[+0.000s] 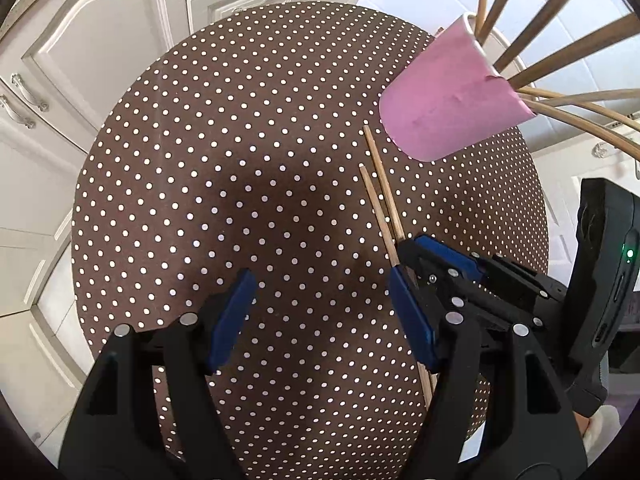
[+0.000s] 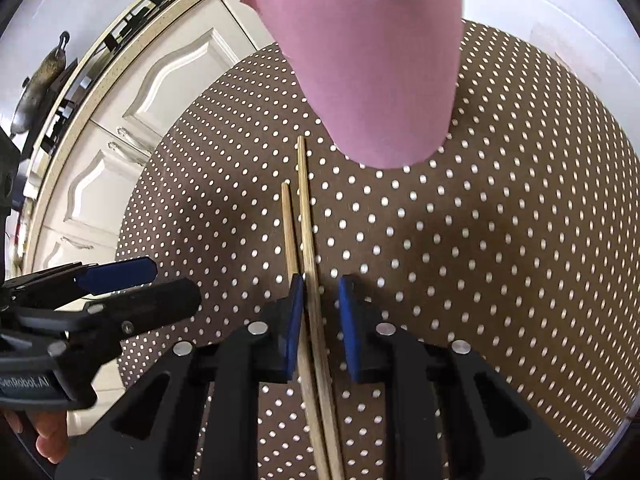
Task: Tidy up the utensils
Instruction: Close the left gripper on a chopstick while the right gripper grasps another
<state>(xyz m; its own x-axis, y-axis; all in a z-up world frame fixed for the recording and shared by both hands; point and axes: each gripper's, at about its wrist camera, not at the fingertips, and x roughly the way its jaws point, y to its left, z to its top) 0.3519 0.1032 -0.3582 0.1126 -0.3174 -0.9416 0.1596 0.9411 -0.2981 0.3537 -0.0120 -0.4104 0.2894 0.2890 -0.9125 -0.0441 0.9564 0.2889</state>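
Note:
Two wooden chopsticks (image 2: 306, 224) lie side by side on the brown polka-dot tablecloth (image 2: 500, 260), tips toward a pink cup (image 2: 376, 72). The cup (image 1: 452, 100) holds several wooden utensils (image 1: 560, 52). My right gripper (image 2: 320, 312) straddles the chopsticks with its jaws narrow. The left blue pad touches one stick, and a slim gap shows at the right pad. In the left wrist view, the right gripper (image 1: 412, 256) sits over the chopsticks (image 1: 380, 196). My left gripper (image 1: 324, 316) hangs wide open over bare cloth, just left of them.
The round table (image 1: 200, 160) stands beside white kitchen cabinets (image 1: 80, 60). A dark pan (image 2: 40, 80) rests on the counter at far left. A hand (image 2: 44, 440) grips the left gripper (image 2: 176, 282) at the lower left of the right wrist view.

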